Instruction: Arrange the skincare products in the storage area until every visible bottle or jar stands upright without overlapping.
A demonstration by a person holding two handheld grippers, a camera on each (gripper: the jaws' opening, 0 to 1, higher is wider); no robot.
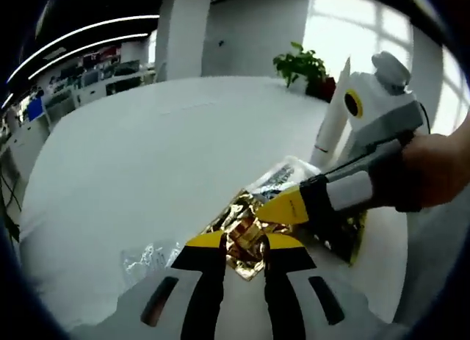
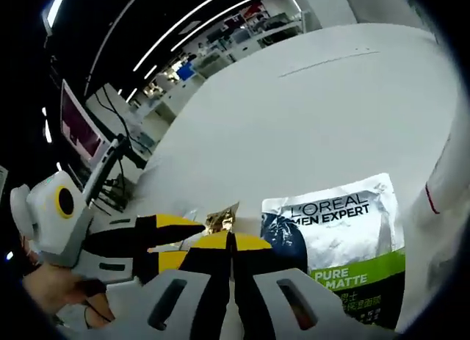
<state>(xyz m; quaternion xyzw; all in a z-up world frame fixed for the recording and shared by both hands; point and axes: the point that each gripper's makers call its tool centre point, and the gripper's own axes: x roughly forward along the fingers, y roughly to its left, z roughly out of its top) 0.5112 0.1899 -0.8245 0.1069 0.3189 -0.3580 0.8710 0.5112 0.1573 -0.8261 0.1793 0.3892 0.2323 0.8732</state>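
A crinkled gold foil packet [image 1: 246,261] sits between the yellow tips of my left gripper [image 1: 244,241], which is closed on its sides. My right gripper [image 1: 283,206] comes in from the right, held by a hand [image 1: 433,167], with its tip on the packet's upper edge. In the right gripper view my right gripper [image 2: 230,241] has its jaws pressed together, and the gold packet [image 2: 222,221] stands up just beyond them. The left gripper [image 2: 187,241] is close on the left. A L'Oreal Men Expert sachet [image 2: 338,230] lies flat beside them, as does the sachet [image 1: 283,175] under the right gripper.
A white tube [image 1: 334,112] stands upright behind the sachet. Its side [image 2: 440,193] is at the right edge. A clear plastic wrapper [image 1: 147,255] lies left of my left jaws. The round white table [image 1: 161,149] stretches away, with a potted plant [image 1: 301,64] beyond it.
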